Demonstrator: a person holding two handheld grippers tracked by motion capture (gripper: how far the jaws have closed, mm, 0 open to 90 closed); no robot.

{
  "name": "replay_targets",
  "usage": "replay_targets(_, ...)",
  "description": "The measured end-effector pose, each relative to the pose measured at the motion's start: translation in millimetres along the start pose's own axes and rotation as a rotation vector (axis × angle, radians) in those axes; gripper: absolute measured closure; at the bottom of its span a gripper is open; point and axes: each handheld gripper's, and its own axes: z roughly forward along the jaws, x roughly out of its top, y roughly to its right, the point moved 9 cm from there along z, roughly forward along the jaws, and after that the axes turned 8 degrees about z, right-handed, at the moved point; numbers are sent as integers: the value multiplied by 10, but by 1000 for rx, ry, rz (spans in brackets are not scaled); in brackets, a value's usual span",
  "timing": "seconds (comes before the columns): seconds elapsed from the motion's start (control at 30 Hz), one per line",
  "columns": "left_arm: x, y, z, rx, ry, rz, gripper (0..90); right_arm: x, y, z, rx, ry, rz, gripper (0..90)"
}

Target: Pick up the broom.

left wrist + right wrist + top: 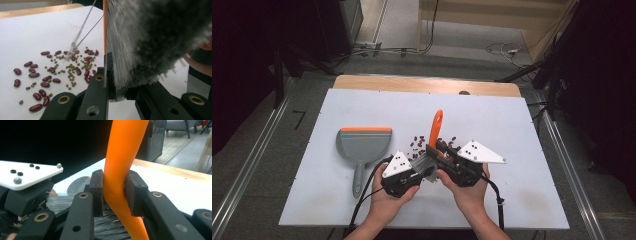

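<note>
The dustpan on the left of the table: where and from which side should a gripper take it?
Probably by the handle. The dustpan lies flat, its orange-edged mouth away from the person and its narrow grey handle pointing toward the near table edge. Coming from above or from the near side, jaws across the handle, looks best; the pan is too wide.

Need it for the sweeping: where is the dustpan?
In the high view, the dustpan lies left on the table, beside the left tool.
</note>
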Motion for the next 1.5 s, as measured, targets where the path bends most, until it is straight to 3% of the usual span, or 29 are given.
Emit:
replay_targets(0.17, -6, -120, -114, -9, -4, -4, 852, 39, -21, 6, 71, -24, -65, 445)
replay_targets(0.27, 34, -190, -231, -32, 19, -1, 853, 62, 28, -42, 122, -37, -69, 389)
replay_targets(0.43, 89, -265, -410, -104, 56, 22, 853, -19, 137, -52, 257, -104, -9, 424)
replay_targets(0.6, 119, -245, -503, -180, 85, 47, 854, -121, 161, -18, 314, -142, 3, 450)
replay_targets(0.8, 113, -83, -479, -286, 82, 89, 853, -162, 22, -10, 417, -157, -14, 481)
replay_targets(1.0, 108, 15, -457, -343, 84, 104, 853, -213, -64, -16, 511, -178, -3, 506)
replay_targets(1.1, 97, 38, -451, -360, 78, 112, 853, -229, -100, -26, 555, -181, -4, 568)
replay_targets(1.33, 83, 43, -465, -390, 79, 112, 851, -242, -104, -59, 592, -196, 7, 675)
replay_targets(1.5, 79, 19, -458, -374, 73, 92, 796, -239, -118, -57, 544, -199, -31, 680)
